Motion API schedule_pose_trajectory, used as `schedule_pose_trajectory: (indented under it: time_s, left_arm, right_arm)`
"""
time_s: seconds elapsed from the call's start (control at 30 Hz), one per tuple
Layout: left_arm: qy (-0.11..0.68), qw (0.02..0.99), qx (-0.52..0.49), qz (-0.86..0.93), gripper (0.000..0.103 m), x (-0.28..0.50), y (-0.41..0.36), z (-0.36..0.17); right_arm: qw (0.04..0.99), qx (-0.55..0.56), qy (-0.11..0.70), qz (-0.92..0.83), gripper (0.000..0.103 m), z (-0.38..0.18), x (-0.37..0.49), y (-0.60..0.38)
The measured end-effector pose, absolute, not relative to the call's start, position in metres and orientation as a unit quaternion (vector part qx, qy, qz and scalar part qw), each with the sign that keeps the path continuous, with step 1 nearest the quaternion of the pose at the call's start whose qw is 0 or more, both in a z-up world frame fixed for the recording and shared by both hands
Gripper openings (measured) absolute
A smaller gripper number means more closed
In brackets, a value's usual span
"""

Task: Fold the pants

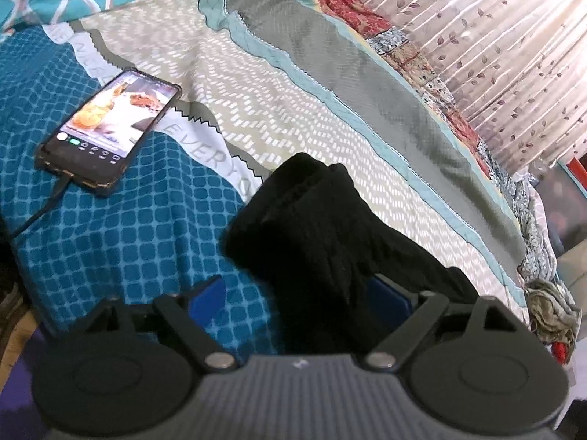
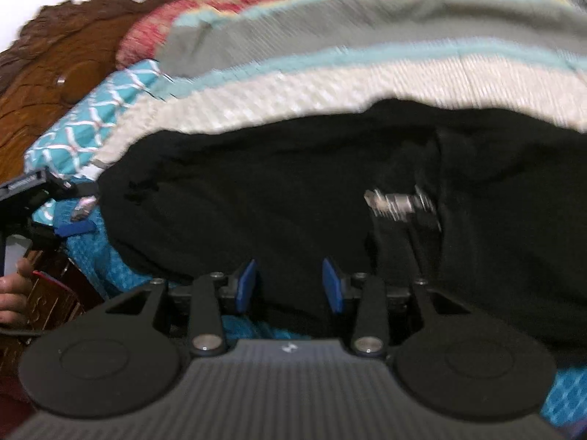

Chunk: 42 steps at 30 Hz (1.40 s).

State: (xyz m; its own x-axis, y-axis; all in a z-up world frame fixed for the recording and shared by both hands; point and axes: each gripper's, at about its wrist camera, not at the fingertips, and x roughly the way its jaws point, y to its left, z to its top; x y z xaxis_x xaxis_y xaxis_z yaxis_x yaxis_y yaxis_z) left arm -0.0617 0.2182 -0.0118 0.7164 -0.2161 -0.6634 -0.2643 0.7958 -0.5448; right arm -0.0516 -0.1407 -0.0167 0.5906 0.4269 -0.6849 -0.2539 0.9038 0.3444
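Lying bunched on the bed (image 1: 330, 84): black pants (image 1: 312, 227), stretching away from left hand-held gripper (image 1: 297, 293), spread wide; right hand-held gripper (image 2: 290, 286) partly spread over cloth.

Phone (image 1: 110, 130) lies left of the pants (image 1: 323, 242); bedspread (image 1: 293, 110) beyond lies open.

Black pants (image 2: 293, 190) blur, hiding the left tool's (image 1: 297, 293) right finger.

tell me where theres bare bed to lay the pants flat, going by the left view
The widest free patch is the cream zigzag band, between the phone and the grey stripe. A smaller one is the blue checked cloth, between the phone and the black pants. It is crowded at the phone with its cable, and right by the left gripper.
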Motion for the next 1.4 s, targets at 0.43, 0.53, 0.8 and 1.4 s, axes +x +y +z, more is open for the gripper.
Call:
schedule_pose_trajectory:
  time_s: [0.43,0.53,0.8,1.4]
  left_arm:
    - [0.359,0.855,-0.371,0.038,0.045,-0.035,0.24,-0.039]
    - [0.343,0.856,-0.385,0.04,0.034,-0.041,0.242,-0.034]
    - [0.29,0.928,-0.233,0.017,0.03,-0.052,0.179,0.022]
    - [0.286,0.941,0.091,-0.158,0.019,-0.087,-0.011,0.014]
  right_arm:
    - [0.881,0.13,0.415,0.185,0.044,-0.016,-0.06,-0.146]
    - [0.881,0.129,0.414,0.187,0.044,-0.016,-0.058,-0.146]
    - [0.897,0.107,0.362,0.229,0.044,0.011,-0.059,-0.138]
    - [0.813,0.292,0.412,0.292,0.085,0.014,0.012,-0.108]
